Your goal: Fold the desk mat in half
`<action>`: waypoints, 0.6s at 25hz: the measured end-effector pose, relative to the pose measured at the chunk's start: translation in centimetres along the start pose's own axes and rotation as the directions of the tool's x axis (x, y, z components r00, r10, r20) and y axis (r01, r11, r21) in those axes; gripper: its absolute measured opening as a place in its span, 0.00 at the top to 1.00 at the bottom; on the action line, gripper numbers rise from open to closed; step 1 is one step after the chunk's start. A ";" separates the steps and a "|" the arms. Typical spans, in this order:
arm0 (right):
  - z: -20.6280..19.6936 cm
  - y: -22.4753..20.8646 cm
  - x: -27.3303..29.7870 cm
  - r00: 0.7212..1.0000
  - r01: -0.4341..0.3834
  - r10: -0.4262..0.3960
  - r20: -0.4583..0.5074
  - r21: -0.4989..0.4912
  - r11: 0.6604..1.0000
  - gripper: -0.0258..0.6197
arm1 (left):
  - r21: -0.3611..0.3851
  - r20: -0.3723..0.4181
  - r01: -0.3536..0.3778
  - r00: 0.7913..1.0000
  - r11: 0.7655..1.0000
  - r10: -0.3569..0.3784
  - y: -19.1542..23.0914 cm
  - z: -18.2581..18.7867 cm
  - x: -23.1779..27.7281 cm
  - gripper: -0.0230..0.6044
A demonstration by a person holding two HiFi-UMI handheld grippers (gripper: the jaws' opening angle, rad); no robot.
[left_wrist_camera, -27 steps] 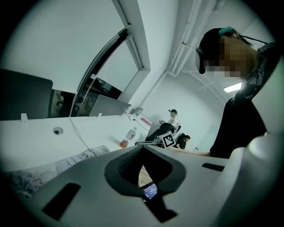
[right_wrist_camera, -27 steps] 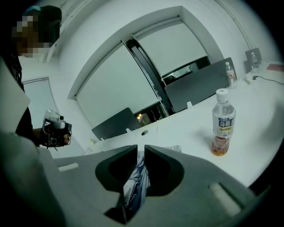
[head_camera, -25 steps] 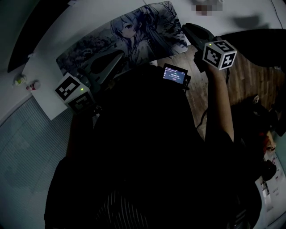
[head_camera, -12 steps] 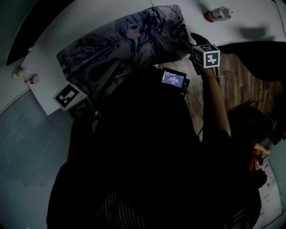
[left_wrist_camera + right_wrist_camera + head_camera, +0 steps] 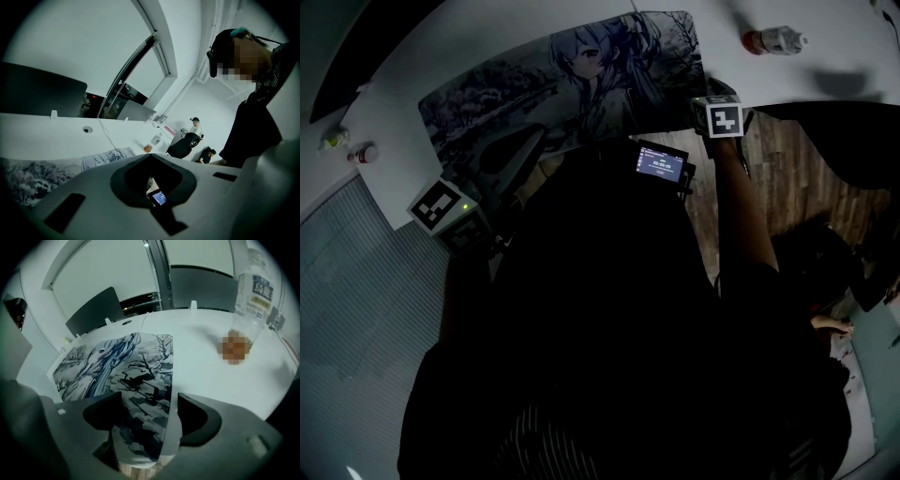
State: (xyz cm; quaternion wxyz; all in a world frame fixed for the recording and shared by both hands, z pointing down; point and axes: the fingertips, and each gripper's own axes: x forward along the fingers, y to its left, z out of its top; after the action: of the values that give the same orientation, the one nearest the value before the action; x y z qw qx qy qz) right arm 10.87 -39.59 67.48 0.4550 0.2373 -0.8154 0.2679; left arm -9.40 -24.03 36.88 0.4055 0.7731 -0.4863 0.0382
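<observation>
Mat [image 5: 122, 362] lies flat on the counter [image 5: 206, 366], 12 o'clock. Right tongs [image 5: 149, 404] have just been opening, now wide around its 4 o'clock corner, probably to pinch and fold. Left tongs [image 5: 151, 157] closed, empty.

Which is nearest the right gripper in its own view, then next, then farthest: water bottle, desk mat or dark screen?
1. Desk mat: its corner sits between the jaws of the right gripper, which have just been opening.
2. Water bottle: ahead, to the right.
3. Dark screen: far left, past the mat.
</observation>
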 end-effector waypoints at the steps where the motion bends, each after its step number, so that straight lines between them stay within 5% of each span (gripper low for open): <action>1: 0.1 0.0 0.1 1.000 0.007 -0.007 0.004 -0.005 1.000 0.40 | -0.001 -0.001 -0.002 1.000 1.000 0.002 0.1 0.0 0.0 0.96; 4: -0.1 0.1 0.3 1.000 0.028 -0.028 -0.008 -0.042 0.999 0.43 | -0.004 -0.001 -0.002 1.000 1.000 0.002 0.1 -0.2 -0.1 0.96; 10: -0.3 0.8 0.7 0.997 0.020 -0.028 -0.074 -0.106 0.994 0.68 | -0.004 0.021 0.012 1.000 1.000 -0.012 -0.2 -0.2 -0.3 0.96; 15: 0.1 0.5 1.1 0.995 -0.018 0.005 -0.099 -0.127 0.992 0.79 | 0.008 0.038 0.027 0.999 1.000 -0.027 -0.6 -0.2 -0.3 0.96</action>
State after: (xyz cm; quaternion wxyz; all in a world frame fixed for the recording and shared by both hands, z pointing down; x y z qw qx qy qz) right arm 9.97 -39.39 68.30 0.5074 0.1896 -0.8088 0.2292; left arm -8.99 -23.61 36.50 0.3938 0.7816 -0.4833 0.0200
